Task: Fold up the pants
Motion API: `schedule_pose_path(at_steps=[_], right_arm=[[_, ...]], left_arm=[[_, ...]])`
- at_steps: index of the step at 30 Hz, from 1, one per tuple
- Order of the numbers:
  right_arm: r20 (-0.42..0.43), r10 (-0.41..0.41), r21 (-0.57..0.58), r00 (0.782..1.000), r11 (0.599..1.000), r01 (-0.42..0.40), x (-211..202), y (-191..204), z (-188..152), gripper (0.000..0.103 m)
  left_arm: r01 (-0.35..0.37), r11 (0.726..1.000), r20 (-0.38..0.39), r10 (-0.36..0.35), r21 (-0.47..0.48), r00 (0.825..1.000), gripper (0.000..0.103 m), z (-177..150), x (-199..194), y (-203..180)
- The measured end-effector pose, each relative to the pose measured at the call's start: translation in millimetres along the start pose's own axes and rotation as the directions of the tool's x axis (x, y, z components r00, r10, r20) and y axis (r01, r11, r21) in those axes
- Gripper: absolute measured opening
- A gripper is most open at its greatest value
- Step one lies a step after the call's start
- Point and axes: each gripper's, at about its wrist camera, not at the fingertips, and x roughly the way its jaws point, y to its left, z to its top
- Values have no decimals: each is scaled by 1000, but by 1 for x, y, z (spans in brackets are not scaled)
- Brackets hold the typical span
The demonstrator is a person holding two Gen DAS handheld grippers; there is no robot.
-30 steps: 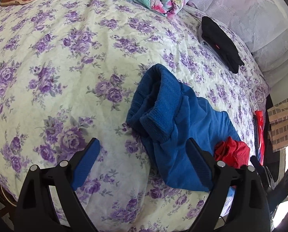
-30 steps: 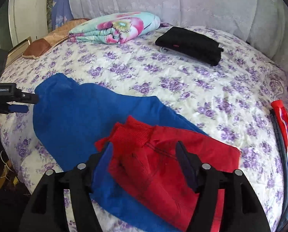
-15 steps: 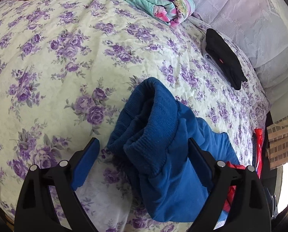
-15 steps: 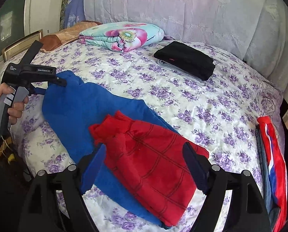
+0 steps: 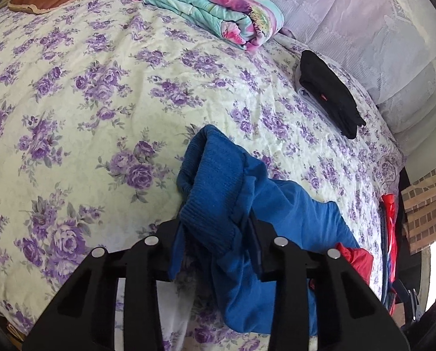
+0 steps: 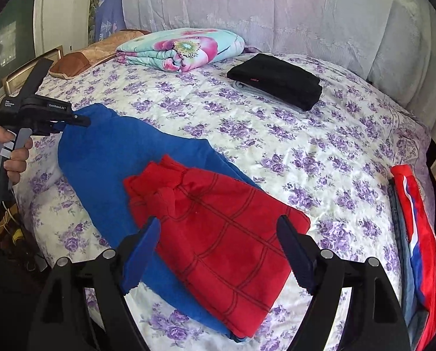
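Blue pants (image 5: 218, 181) lie on the flowered bed, with a red, grid-lined part (image 6: 206, 193) lying over their near end. My left gripper (image 5: 215, 228) has its jaws closing on the ribbed blue waistband, and the pads press the bunched cloth from both sides. In the right wrist view the left gripper (image 6: 71, 120) grips the far left corner of the blue pants (image 6: 115, 152), held by a person's hand (image 6: 10, 158). My right gripper (image 6: 219, 228) hovers open over the red part, with its pads clear of the cloth.
A folded flowered blanket (image 6: 183, 46) and a folded black garment (image 6: 276, 82) lie at the back of the bed (image 6: 305, 152). A brown pillow (image 6: 80, 58) sits at the back left. Red and blue clothes (image 6: 414, 228) hang at the bed's right edge.
The left jaws have gone from wide open to closed around the blue waistband. The right gripper has drawn back a little from the red cloth and its jaws stand slightly wider.
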Motion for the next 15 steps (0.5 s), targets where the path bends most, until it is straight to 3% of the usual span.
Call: schedule_pose_path(at_steps=[10, 15], right_arm=[[32, 11, -3, 999, 1000, -11, -1, -1, 10, 82], [24, 9, 11, 1000, 1000, -10, 1, -3, 11, 82]], left_arm=[[-3, 1000, 30, 3, 23, 1000, 28, -4, -15, -13], [-23, 996, 77, 16, 91, 997, 27, -5, -33, -33]])
